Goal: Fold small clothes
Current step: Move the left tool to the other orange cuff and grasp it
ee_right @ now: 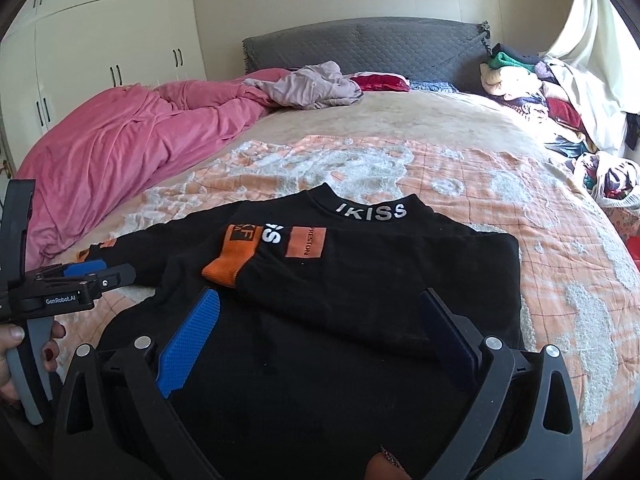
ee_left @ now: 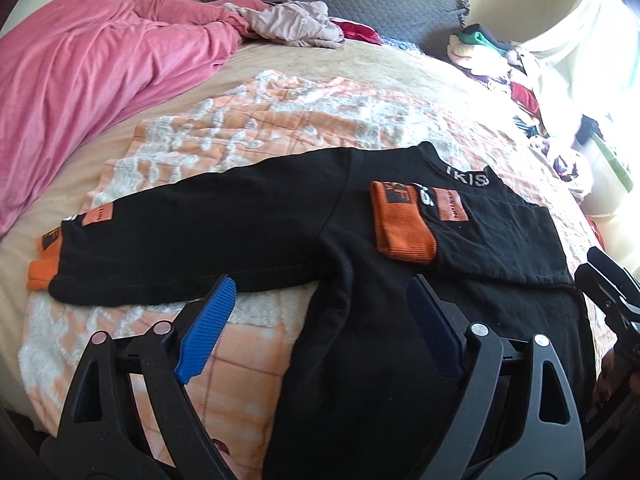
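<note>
Both pairs of blue-padded fingers are standing wide open and gripping nothing. The left gripper (ee_left: 320,320) is hovering over the near left flank of the black sweater (ee_left: 360,340), just below where the outstretched left sleeve (ee_left: 180,240) is branching off. The right gripper (ee_right: 320,344) is hanging over the sweater's near middle, its fingers straddling the body cloth without visibly pinching it; whether the pads are touching the fabric I cannot tell.

The sweater is lying flat, collar pointing away, on the orange-and-white blanket (ee_right: 440,176) spread as a smooth folding surface. The right sleeve (ee_right: 360,264) is already lying folded across the chest, its orange cuff (ee_right: 228,260) resting just below the collar lettering, so one side looks done. The left sleeve is still stretching out sideways from the sweater, which is probably why the left gripper is waiting beside it, open and ready to take it.

Beyond the sweater's collar, a pink duvet (ee_right: 120,136) and loose clothes (ee_right: 528,88) are lying well apart.
</note>
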### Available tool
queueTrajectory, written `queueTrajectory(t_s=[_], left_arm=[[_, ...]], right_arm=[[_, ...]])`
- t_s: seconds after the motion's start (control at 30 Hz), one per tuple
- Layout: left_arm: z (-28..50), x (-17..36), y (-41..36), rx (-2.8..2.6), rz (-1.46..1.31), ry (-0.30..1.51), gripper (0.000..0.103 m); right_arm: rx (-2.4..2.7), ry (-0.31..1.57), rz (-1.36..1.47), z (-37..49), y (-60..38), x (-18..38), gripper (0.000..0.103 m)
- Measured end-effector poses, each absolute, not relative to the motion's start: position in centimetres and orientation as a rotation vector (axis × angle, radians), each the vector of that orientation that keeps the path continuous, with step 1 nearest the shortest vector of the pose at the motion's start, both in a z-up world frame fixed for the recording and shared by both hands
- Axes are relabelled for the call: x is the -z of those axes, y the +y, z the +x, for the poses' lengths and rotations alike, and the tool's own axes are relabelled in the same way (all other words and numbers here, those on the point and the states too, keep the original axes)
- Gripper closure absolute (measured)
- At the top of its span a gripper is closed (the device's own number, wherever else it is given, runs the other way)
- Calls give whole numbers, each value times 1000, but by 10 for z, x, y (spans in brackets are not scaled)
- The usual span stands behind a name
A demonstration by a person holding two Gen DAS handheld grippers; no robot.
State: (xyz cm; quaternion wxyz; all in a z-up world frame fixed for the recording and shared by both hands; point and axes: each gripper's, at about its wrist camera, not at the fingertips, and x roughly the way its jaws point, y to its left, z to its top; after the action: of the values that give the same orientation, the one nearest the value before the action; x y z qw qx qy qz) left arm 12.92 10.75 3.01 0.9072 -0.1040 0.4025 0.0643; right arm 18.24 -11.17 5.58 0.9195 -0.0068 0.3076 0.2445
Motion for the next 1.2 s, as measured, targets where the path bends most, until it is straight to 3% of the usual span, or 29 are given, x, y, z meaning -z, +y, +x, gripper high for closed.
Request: queueTrajectory(t_s=[1.2], left_arm=[[62, -11, 247, -347, -454, 801, 22]], right_arm=[[-694, 678, -193, 146, 36, -58, 4]])
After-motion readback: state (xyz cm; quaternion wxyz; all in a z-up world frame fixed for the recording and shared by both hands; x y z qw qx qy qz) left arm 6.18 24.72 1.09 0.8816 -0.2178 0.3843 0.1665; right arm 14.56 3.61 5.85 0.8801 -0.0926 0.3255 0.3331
